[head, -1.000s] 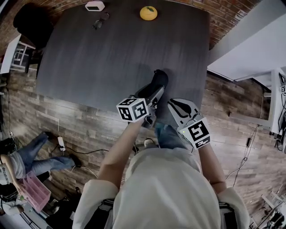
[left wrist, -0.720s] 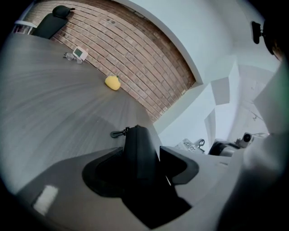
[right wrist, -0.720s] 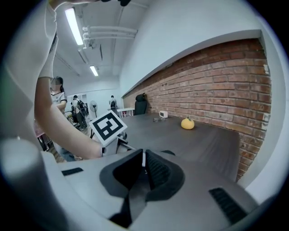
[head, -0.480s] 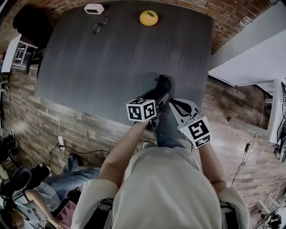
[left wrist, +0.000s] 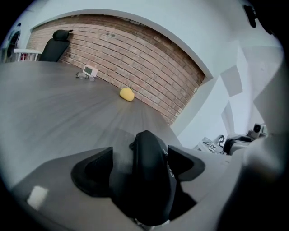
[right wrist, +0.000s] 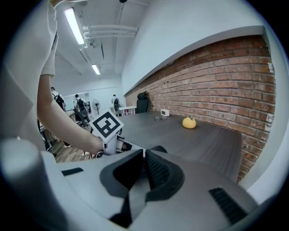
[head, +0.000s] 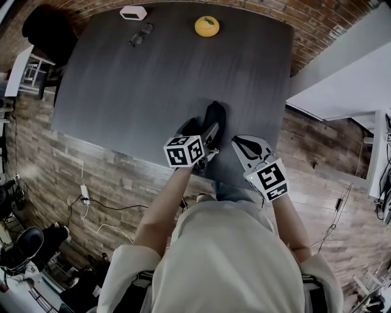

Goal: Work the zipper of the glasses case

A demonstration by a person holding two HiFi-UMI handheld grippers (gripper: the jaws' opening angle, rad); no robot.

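Here, in the head view, the black glasses case [head: 214, 115] lies on the dark grey table [head: 153, 79] close to its near edge, right in front of the person. The left hand-held gripper [head: 201, 129] reaches over that edge with its jaws on either side of the near end of the case, its marker cube [head: 183, 151] tilted toward the camera. The right hand-held gripper [head: 237, 142] sits just to the right of the case, apart from it, its tip low over the table edge. At the far side of the table are a yellow fruit-shaped object [head: 207, 26], a small white device [head: 133, 12] and a pair of glasses [head: 140, 35] beside that device. A black chair [head: 46, 30] stands at the table's far left corner.

In the left gripper view, the case runs lengthwise straight away from the camera between the two dark pads. The jaws have just been opening and now stand wide: a strip of table shows between the left pad [left wrist: 97, 169] and the case, while the right pad [left wrist: 183, 162] lies close against the case's side; whether it touches cannot be told. A brick wall [left wrist: 135, 58] rises behind the table.

In the right gripper view, the two ribbed pads meet at a thin seam with nothing between them, so this gripper is closed and empty. The left gripper's cube and the person's forearm [right wrist: 63, 119] show to its left.
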